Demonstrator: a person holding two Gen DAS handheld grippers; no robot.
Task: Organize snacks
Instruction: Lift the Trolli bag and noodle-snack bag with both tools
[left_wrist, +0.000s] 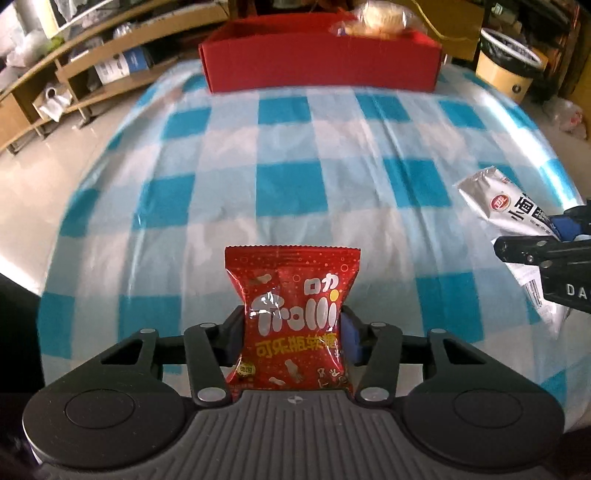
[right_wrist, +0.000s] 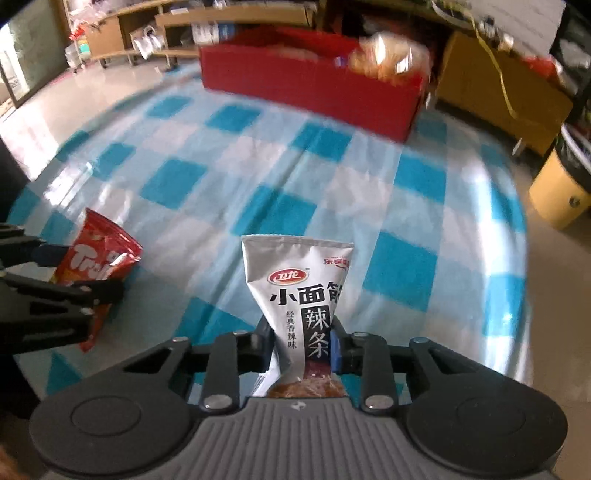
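My left gripper (left_wrist: 293, 334) is shut on a red Trolli candy packet (left_wrist: 291, 295), which stands upright between the pads above the blue-and-white checked cloth (left_wrist: 288, 155). My right gripper (right_wrist: 302, 345) is shut on a white spicy-strip packet (right_wrist: 301, 291), pinched at its waist. Each gripper shows at the edge of the other's view: the right gripper (left_wrist: 554, 240) with the white packet (left_wrist: 506, 206), the left gripper (right_wrist: 59, 273) with the red packet (right_wrist: 99, 254). A red box (left_wrist: 321, 62) stands at the table's far edge, also the red box (right_wrist: 314, 85), with a clear-wrapped snack (left_wrist: 376, 18) in its right end.
Wooden shelves (left_wrist: 74, 74) with clutter line the far left wall. A yellow bin with a black liner (left_wrist: 509, 66) stands on the floor at the right, beyond the table. A yellow cabinet (right_wrist: 502, 85) sits behind the box in the right wrist view.
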